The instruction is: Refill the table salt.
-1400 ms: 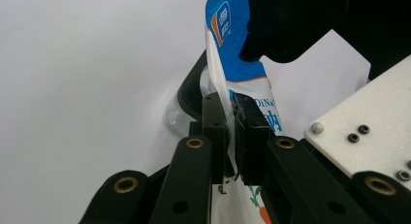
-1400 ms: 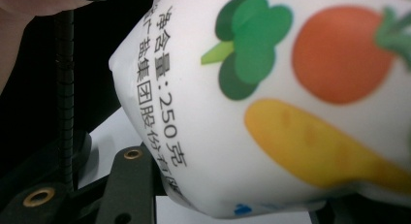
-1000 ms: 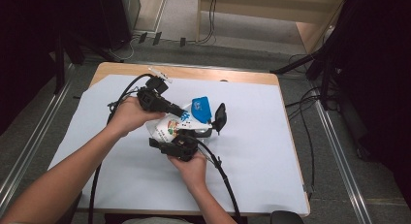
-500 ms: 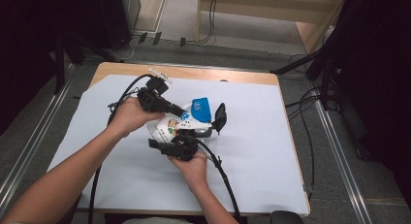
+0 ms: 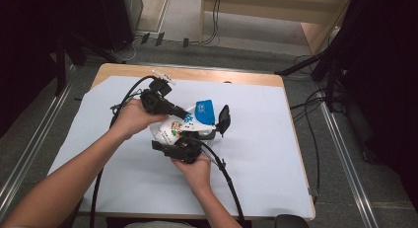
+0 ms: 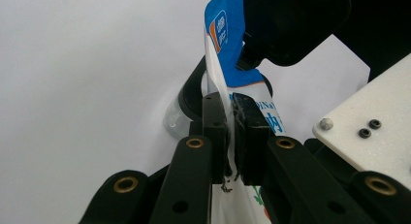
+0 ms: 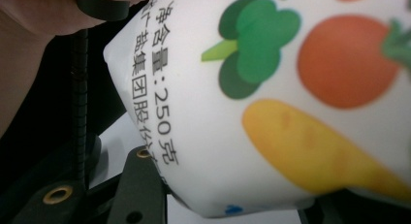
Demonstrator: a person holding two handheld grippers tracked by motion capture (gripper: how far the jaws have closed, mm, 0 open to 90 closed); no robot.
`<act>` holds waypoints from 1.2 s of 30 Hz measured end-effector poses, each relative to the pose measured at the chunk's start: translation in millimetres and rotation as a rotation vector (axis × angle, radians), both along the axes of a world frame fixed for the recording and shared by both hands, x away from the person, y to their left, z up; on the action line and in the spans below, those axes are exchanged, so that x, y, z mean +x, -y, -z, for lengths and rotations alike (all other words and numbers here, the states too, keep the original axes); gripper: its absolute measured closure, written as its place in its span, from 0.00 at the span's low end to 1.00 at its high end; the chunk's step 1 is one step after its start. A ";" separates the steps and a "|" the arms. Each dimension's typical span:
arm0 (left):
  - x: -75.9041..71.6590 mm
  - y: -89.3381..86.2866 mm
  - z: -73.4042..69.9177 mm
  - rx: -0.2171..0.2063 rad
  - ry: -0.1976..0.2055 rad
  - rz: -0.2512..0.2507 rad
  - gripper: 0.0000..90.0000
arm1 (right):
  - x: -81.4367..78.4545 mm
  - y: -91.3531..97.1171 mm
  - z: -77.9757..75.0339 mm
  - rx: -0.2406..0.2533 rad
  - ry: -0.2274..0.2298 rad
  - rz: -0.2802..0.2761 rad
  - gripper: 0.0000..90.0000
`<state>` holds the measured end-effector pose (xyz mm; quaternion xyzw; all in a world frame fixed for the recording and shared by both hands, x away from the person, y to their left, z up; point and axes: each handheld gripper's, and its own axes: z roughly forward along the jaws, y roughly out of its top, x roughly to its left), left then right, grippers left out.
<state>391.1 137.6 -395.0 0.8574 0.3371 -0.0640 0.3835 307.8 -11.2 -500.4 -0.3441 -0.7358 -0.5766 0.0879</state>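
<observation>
Left hand-held gripper (image 6: 231, 136) pinching white pouch (image 6: 228, 59), right hand-held gripper (image 5: 209, 134) clasping it, "250" printed

a wooden table (image 5: 236, 79) under a white sheet (image 5: 256, 154) stands on grey floor (image 5: 345, 188), cables (image 5: 308, 102) nearby.

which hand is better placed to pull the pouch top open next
Left. Its tongs are shut on the thin upper edge of the white-and-blue printed plastic pouch, ready to pull. The right tongs wrap the pouch body, better suited to steadying it.
</observation>
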 end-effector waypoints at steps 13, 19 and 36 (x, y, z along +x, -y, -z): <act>-1.0 -3.1 1.2 -0.009 -0.013 0.014 0.92 | -0.4 3.0 -0.2 0.017 -0.003 0.005 0.68; -1.7 -0.8 0.3 0.002 -0.005 0.002 0.96 | 0.7 3.2 -0.6 0.031 -0.007 0.000 0.66; -2.9 0.1 0.2 0.006 0.002 -0.001 0.96 | -0.4 1.8 -1.1 0.015 -0.008 0.015 0.67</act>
